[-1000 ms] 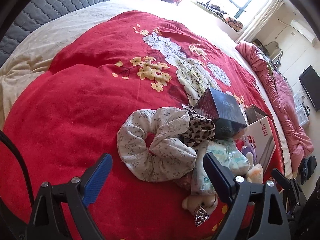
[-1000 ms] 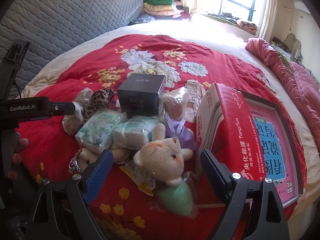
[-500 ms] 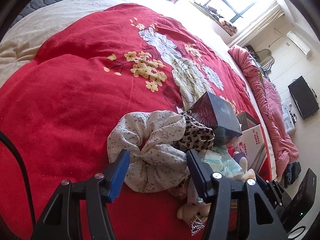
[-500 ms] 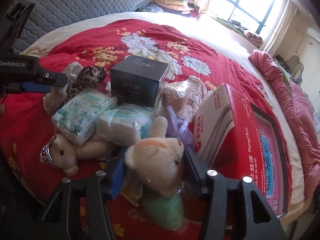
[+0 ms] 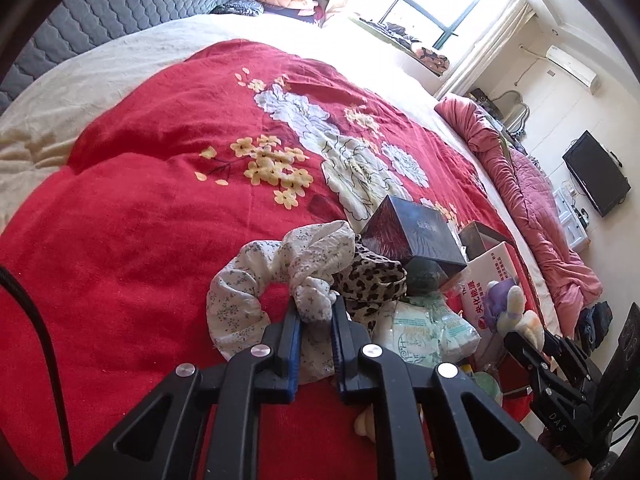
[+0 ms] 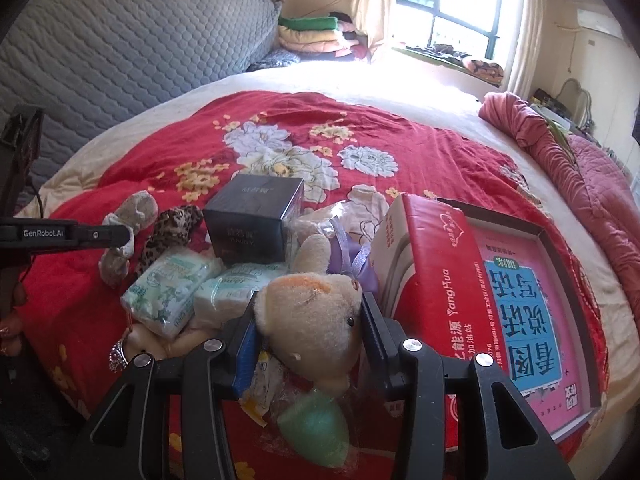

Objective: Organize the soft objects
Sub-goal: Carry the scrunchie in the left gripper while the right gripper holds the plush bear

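Note:
On the red floral blanket (image 5: 140, 240) lies a white flowered scrunchie (image 5: 240, 284). My left gripper (image 5: 316, 312) is shut on a bunched fold of it. A leopard-print scrunchie (image 5: 376, 280) touches it on the right. In the right wrist view, a cream plush bear (image 6: 316, 320) fills my right gripper (image 6: 310, 308). Its jaws are closing, and both pads press the sides of the bear's head. The left gripper (image 6: 120, 236) shows at the left edge of that view, on the white scrunchie (image 6: 136, 208).
A black box (image 6: 256, 216), two tissue packs (image 6: 168, 292), a purple plush (image 6: 356, 260), a small bear with a tiara (image 6: 136, 344) and a wrapped green item (image 6: 316, 428) crowd the pile. An open red box (image 6: 440, 280) stands right. A grey headboard (image 6: 120, 52) lies beyond.
Both grippers went from wide open to closed. The left jaws pinched a fold of the white scrunchie. The right jaws came in on the plush bear's head.

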